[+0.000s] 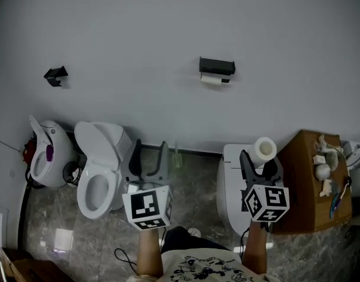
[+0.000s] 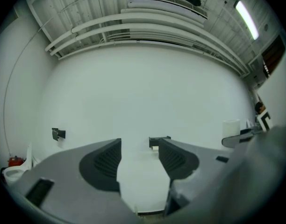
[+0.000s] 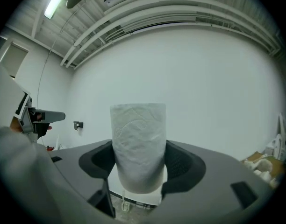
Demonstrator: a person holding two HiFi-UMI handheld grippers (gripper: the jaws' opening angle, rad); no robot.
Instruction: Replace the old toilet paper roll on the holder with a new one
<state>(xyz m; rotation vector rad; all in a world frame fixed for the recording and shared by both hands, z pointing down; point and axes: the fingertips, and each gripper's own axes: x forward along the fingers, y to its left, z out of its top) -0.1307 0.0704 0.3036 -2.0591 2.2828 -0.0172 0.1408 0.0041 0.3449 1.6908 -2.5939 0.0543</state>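
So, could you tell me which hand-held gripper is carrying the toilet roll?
The right hand-held gripper: its jaws clamp the upright white toilet roll; the left hand-held gripper is open and empty.

Bare wall all round the holder (image 1: 217, 66); frontal approach open. Old roll (image 1: 212, 80) hangs just under it. Low down: toilet (image 1: 100, 169) left, white cabinet (image 1: 230, 184) and wooden counter (image 1: 306, 175) right, floor gap between. Left tongs (image 1: 150, 151) gape, empty; right tongs (image 1: 260, 158) filled by new roll (image 1: 265, 148).

Holder (image 1: 216, 67) on wall, centre; toilet (image 1: 100, 175) below, to left. Roll (image 1: 265, 149) btwn right gripper (image 1: 260, 164) fingers, table (image 1: 300, 181) just right.
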